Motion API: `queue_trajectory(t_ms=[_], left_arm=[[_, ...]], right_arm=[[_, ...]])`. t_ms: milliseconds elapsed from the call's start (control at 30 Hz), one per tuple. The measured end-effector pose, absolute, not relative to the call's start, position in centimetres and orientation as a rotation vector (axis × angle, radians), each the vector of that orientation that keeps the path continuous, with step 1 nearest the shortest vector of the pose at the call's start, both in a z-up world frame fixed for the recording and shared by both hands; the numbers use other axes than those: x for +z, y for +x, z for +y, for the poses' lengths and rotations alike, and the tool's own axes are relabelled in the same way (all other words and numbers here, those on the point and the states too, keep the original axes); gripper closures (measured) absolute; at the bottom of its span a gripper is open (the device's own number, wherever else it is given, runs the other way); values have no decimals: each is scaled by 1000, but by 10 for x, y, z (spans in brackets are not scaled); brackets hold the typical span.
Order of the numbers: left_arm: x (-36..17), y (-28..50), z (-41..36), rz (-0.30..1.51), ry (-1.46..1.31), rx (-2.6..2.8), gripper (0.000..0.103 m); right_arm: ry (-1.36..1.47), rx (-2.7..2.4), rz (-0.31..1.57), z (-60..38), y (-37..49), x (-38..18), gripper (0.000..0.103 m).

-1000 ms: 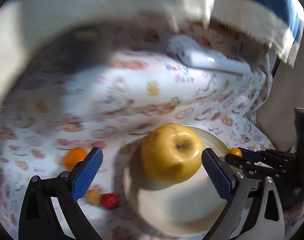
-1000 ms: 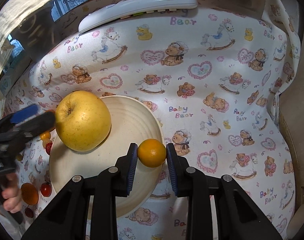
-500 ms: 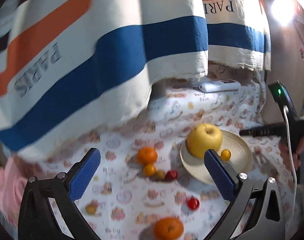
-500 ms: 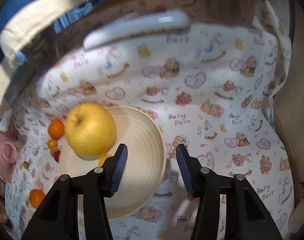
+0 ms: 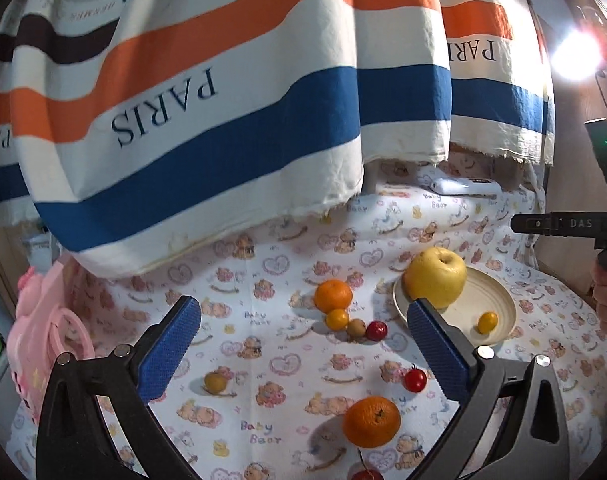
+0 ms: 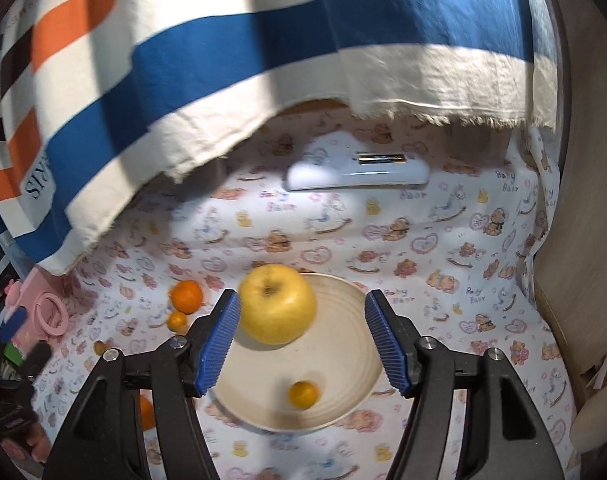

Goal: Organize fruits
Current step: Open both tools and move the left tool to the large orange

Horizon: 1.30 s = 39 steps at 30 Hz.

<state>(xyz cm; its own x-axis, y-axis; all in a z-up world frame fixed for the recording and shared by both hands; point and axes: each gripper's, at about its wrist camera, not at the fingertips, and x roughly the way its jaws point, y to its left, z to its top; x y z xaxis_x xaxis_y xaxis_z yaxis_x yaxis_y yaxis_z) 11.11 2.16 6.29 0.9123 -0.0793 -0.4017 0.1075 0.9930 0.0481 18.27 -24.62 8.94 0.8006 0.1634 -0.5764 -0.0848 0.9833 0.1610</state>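
Both grippers empty with jaws spread wide: left gripper (image 5: 303, 344) over the teddy-bear print cloth (image 5: 263, 360), right gripper (image 6: 303, 340) above the round cream ceramic plate (image 6: 343, 360). Plate holds two fruits: one large yellow apple (image 6: 277, 304) at its far-left edge, one small orange kumquat (image 6: 303, 395) near side. Loose on the cloth left of the plate: two orange tangerines (image 5: 332, 295) (image 5: 371, 421), one more kumquat (image 5: 337, 319), two tan round fruits (image 5: 356, 327) (image 5: 215, 382), two red cherry tomatoes (image 5: 377, 330) (image 5: 415, 379); one white remote (image 6: 357, 170) far.
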Motion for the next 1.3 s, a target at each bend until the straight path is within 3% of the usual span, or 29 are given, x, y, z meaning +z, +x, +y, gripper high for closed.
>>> queue_trajectory(t_ms=[267,367,467,733,900,1300], left_arm=[[46,120,24,584,43,-91,1],[39,121,23,628,46,-117,10],[31,124,19,678,40,-147,10],[9,129,-3,791,63,-237,10],[-10,136,-13,884,81,-252,21],[-35,150,-17,976,66,-273,33]], right_arm=[[112,216,622,-204,158,85,30],[122,241,630,-193,158,78,30],[93,248,625,-184,158,67,21],[86,278,646,-176,160,47,17],[98,265,659,-177,164,38,17],[78,264,681,-171,165,28,17]])
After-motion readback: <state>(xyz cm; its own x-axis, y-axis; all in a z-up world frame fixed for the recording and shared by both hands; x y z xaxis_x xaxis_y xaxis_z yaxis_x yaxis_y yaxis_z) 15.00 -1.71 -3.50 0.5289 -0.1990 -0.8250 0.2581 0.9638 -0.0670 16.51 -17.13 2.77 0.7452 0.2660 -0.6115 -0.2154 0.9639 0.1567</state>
